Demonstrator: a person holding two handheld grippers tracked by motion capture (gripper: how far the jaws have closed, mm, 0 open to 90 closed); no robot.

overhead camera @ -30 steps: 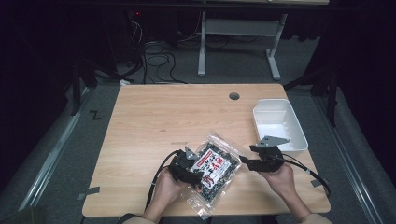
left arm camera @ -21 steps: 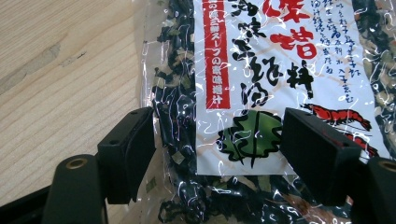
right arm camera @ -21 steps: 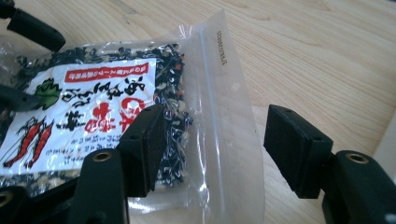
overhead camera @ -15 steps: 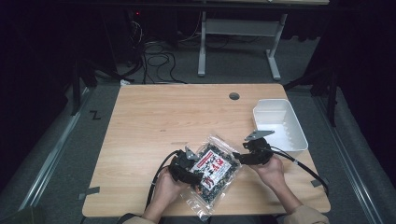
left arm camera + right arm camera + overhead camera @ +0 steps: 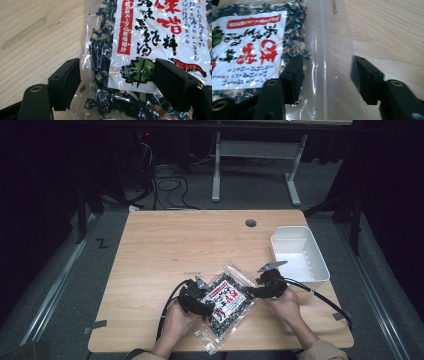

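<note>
A clear plastic bag (image 5: 227, 302) of dark dried flakes, with a white label and red lettering, lies on the wooden table (image 5: 190, 245) near its front edge. My left gripper (image 5: 206, 301) is at the bag's left end. It stands open (image 5: 120, 85) with the bag (image 5: 140, 45) lying between its jaws, which are apart from the film. My right gripper (image 5: 254, 292) is at the bag's right end. It is open too (image 5: 329, 80), straddling the empty clear strip (image 5: 329, 37) of the bag. A hand holds each gripper.
A white plastic tub (image 5: 320, 260) sits empty at the table's right edge, just behind my right gripper. A round cable hole (image 5: 250, 223) is at the back of the table. Cables trail from both grippers over the front edge.
My right gripper has moved left, from beside the tub onto the bag's right end. My left gripper has stayed at the bag's left end.
</note>
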